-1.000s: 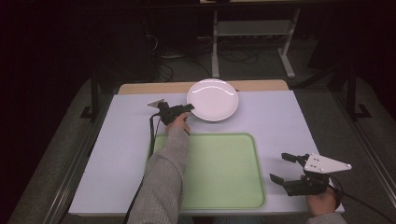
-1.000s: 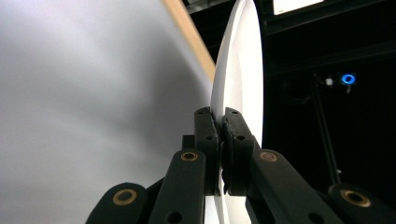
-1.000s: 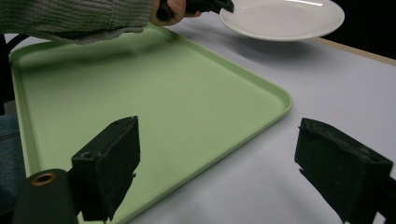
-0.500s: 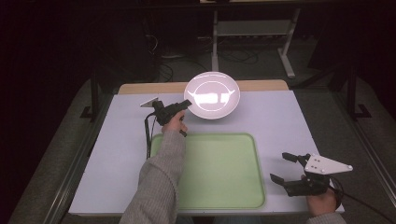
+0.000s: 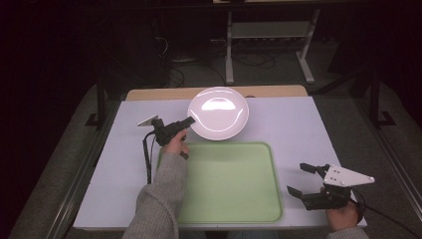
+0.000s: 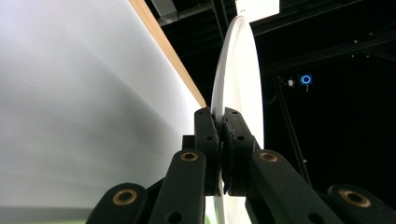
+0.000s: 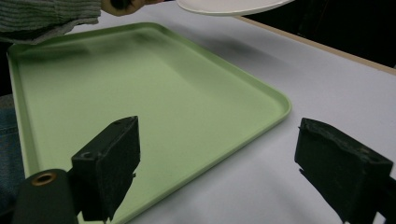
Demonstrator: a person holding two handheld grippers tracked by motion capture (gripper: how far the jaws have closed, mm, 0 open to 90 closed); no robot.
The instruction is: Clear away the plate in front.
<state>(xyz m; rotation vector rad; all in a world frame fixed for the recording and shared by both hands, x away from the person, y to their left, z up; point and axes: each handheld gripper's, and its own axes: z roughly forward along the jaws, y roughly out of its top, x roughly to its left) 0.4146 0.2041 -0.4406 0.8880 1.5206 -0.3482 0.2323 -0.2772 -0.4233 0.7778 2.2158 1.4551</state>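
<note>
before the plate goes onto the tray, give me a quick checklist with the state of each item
1. Left tongs shut on the plate rim: ok, both pads press the edge in the left gripper view.
2. Plate lifted off the table: ok, the right gripper view shows it raised with its shadow beneath.
3. Green tray bare where the plate would land: ok, nothing lies in it.
4. Right tongs out of the way: ok, open, beside the tray's right edge.
5. Grip firm enough for a one-edge hold: cannot tell; slip is possible.
6. Left sleeve over the tray's left edge: not ok if the plate lands there.
</note>
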